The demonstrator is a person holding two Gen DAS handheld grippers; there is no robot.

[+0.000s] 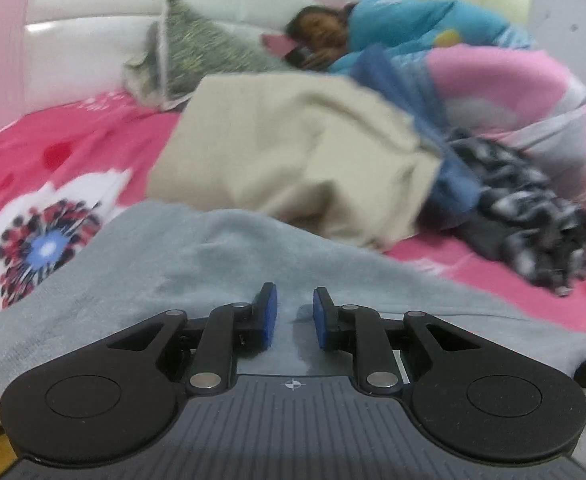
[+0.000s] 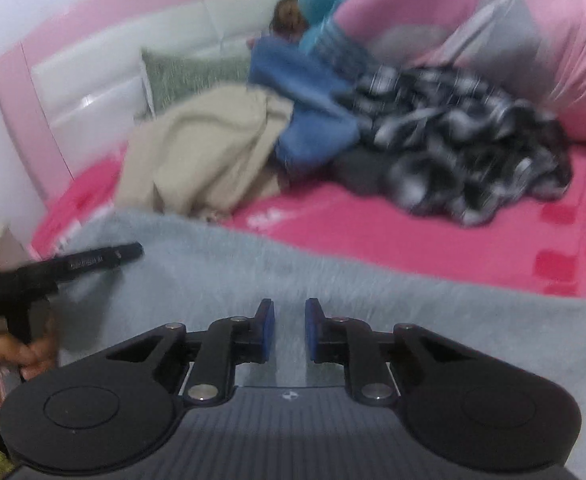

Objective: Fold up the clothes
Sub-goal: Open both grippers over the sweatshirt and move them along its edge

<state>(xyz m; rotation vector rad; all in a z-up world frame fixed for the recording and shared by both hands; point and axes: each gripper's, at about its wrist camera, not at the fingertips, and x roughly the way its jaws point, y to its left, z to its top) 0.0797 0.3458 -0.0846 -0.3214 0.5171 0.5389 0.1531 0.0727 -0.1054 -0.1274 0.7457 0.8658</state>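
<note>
Blurred black-and-white garment point(image 2: 465, 148); blue cloth point(image 1: 453, 184) half hidden beneath beige fabric point(image 1: 293, 152).

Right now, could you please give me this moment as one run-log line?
left gripper: open, empty | right gripper: open, empty | grey garment: under both, ungrasped | beige garment: behind, untouched

A home bedroom. Bed point(image 1: 93, 132) spread with a pink flowered sheet, backed at upper left by a padded white-and-pink headboard point(image 1: 93, 12). Green patterned pillow point(image 1: 197, 52) leaning there. Person point(image 1: 373, 28) lying under a blue quilt at top. Loose clothes point(image 2: 453, 136) heaped mid-frame beside a rolled pink duvet point(image 2: 533, 40).
</note>
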